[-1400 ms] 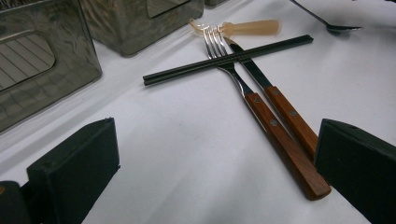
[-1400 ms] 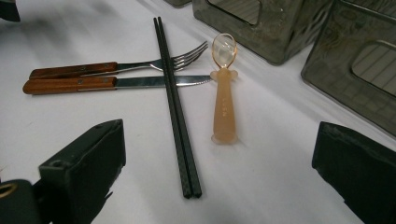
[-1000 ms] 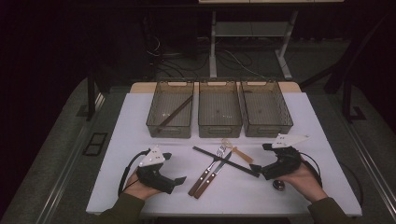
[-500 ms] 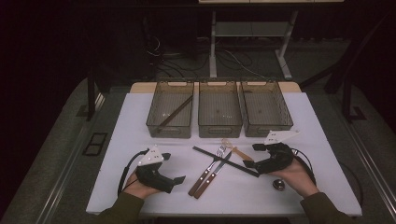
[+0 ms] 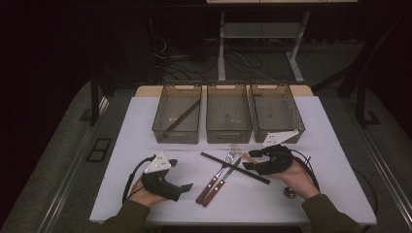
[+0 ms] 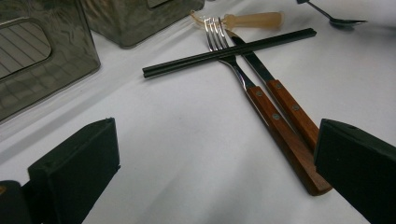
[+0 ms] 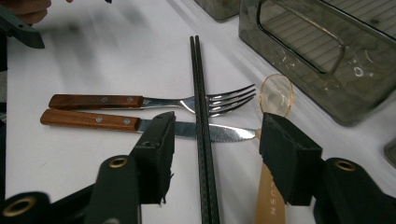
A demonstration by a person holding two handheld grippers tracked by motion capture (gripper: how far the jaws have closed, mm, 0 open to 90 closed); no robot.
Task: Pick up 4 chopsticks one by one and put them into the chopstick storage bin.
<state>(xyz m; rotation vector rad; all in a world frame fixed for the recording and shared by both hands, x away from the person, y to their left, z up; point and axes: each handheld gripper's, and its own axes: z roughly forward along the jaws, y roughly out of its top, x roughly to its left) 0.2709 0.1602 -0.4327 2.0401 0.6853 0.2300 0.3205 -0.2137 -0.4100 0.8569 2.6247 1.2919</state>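
Right tongs (image 7: 215, 144) advanced over chopsticks (image 7: 201, 116), fork (image 7: 154, 101) beneath

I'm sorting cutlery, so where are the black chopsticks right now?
In the right gripper view, the black chopsticks lie across the fork and knife, between the right gripper's open jaws.

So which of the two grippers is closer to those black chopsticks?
The right gripper: its open jaws straddle the black chopsticks. The left gripper sits off to their left on the table, past the fork, also open.
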